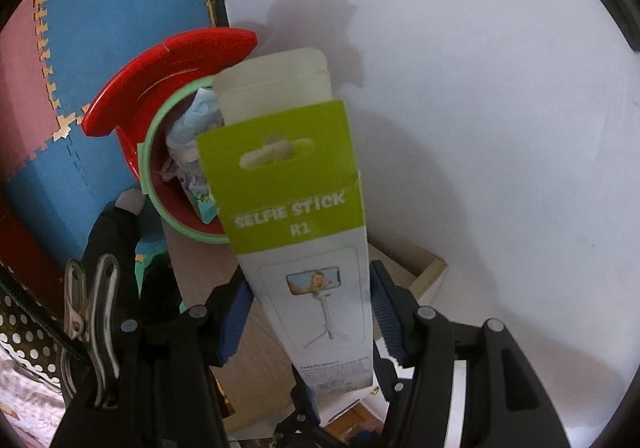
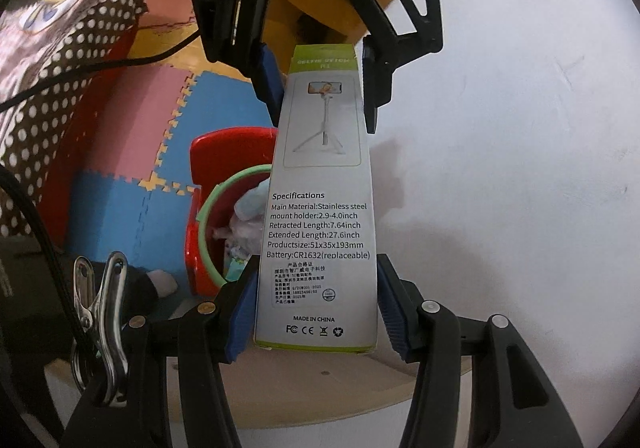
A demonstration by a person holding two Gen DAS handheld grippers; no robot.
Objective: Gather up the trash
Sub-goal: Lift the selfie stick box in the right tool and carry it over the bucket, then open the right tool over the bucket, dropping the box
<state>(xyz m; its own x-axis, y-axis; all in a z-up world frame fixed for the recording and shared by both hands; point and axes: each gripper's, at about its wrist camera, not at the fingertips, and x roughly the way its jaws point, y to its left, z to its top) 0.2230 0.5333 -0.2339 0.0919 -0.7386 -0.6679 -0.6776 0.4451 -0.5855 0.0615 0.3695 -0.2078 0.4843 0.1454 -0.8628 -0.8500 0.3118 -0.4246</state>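
Foam-mat floor, white wall behind. Selfie-stick box (image 1: 296, 208) clamped at both ends: left gripper (image 1: 310, 312) and right gripper (image 2: 316, 288) both closed on it. Long axis slants above red bin (image 1: 176, 88), open flap end seemingly nearest bin mouth.

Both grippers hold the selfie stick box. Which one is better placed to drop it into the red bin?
Left, probably. Its box end with the open flap already overlaps the bin opening, while the right gripper holds the far end.
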